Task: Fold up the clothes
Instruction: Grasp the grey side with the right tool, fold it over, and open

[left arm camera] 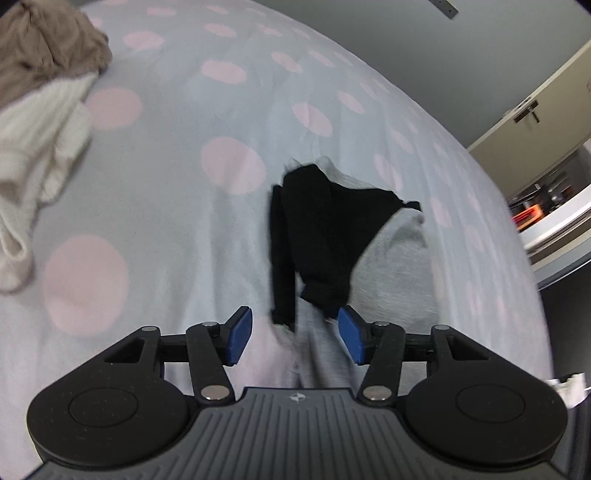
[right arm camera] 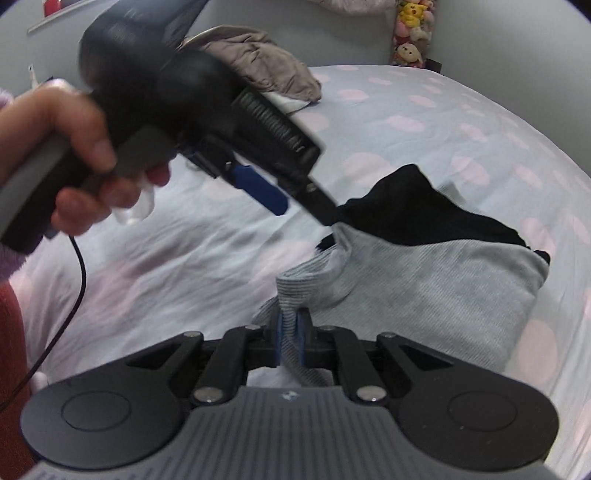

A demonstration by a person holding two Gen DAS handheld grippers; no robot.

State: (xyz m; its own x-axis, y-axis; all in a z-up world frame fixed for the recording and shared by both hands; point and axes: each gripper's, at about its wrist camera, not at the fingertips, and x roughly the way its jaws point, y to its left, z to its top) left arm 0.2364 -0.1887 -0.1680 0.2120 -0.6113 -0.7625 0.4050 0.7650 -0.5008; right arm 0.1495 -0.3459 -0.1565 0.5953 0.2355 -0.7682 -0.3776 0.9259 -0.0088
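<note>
A grey and black garment (left arm camera: 391, 258) lies partly folded on the spotted bed sheet (left arm camera: 166, 192). It also shows in the right wrist view (right arm camera: 424, 280), with its black part (right arm camera: 413, 210) on top. My left gripper (left arm camera: 294, 336) is open just above the garment's near edge, holding nothing. In the right wrist view the left gripper (right arm camera: 295, 203) hovers over the black part, held by a hand (right arm camera: 70, 155). My right gripper (right arm camera: 290, 339) is shut on a grey ribbed edge of the garment (right arm camera: 295, 291), lifting it slightly.
A brown garment (left arm camera: 44, 48) and a cream knit garment (left arm camera: 37, 147) lie in a pile at the far left of the bed. Cabinets and shelves (left arm camera: 543, 147) stand beyond the bed's right side. Plush toys (right arm camera: 412, 33) hang on the wall.
</note>
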